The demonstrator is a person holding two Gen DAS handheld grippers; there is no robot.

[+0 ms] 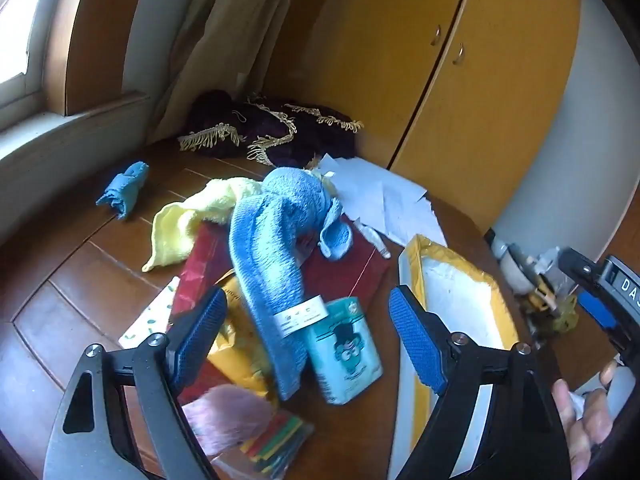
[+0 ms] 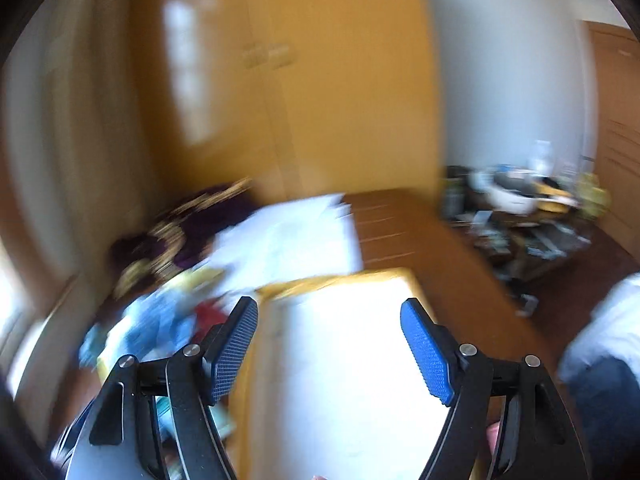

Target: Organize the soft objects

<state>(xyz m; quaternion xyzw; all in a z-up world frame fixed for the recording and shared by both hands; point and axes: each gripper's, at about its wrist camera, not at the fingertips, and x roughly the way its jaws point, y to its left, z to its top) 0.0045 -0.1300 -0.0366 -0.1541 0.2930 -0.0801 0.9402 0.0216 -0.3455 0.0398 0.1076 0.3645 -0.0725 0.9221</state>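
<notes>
A cluttered wooden table (image 1: 80, 272), swept left to right from the left tongs (image 1: 308, 330), which hang spread and empty above the heap. Far off to their left front, a small rolled blue cloth (image 1: 123, 190) lies alone near the sill, seemingly set apart as a sorted piece. Ahead and slightly left sprawls a yellow cloth (image 1: 188, 224). Directly between the fingers, a long blue towel (image 1: 272, 248) drapes over red fabric (image 1: 348, 276), its tagged end beside a teal pouch (image 1: 346, 350); the tongs appear lined up to pinch it. Behind the heap sits a dark fringed cloth (image 1: 272, 132). To their right lies a yellow-rimmed tray (image 1: 412, 256), probably the collecting place. The right tongs (image 2: 328, 350), also spread and empty, hover over that tray (image 2: 352, 280) in a blurred view, apparently mid-swing.
</notes>
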